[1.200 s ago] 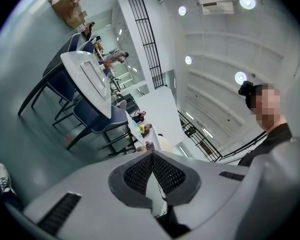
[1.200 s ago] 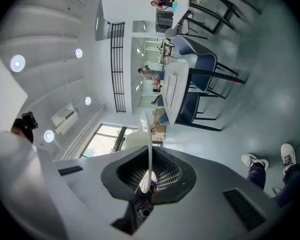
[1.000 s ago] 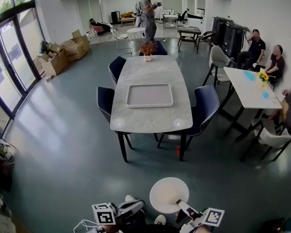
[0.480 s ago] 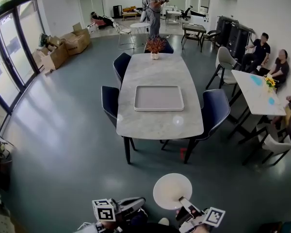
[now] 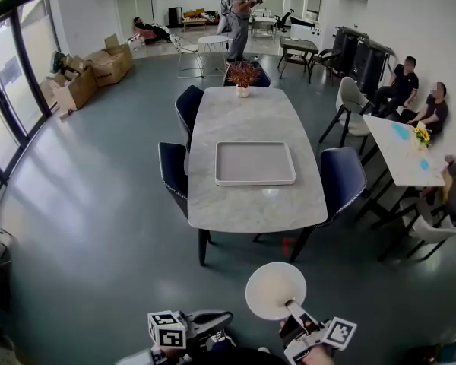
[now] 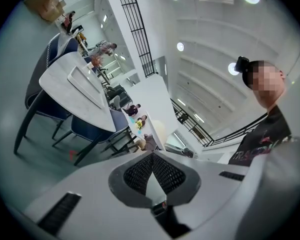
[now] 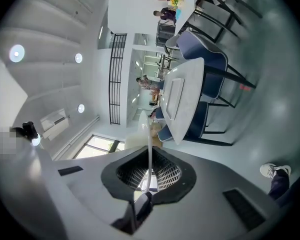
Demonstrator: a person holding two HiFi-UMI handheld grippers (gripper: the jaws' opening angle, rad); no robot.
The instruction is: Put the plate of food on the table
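Plate (image 5: pixel 276 288) sat low in the head view, a plain white disc over the grey floor and well short of the near end of the marble table (image 5: pixel 251 204), its near rim pinched by the right gripper (image 5: pixel 292 309). That view alone laid out the room: the long table with blue chairs (image 5: pixel 340 177) at its sides, a smaller white table (image 5: pixel 399 154) off to the right with seated people (image 5: pixel 433 101), cardboard boxes (image 5: pixel 91 71) by the windows, a rectangular tray (image 5: pixel 255 163) in the middle of the marble top, and a potted plant (image 5: pixel 244 74) at its far end. The right gripper view turned the plate into a thin pale edge running up between the two mesh pads, which were clamped against it on either side, and it also caught a white shoe (image 7: pixel 274 170) on the floor, which the head view did not show. The left gripper view was rolled on its side and took in the ceiling lights, a black railing and the holder's dark shirt (image 6: pixel 262 141). The left gripper (image 5: pixel 226 319) was held about level at the person's left, its pads drawn together at the tips with nothing between them. The right gripper pointed slightly downward toward the table. Each gripper carried a cube of black-and-white square markers. Pale lettering on the shirt began "TRA"; the rest could not be read.
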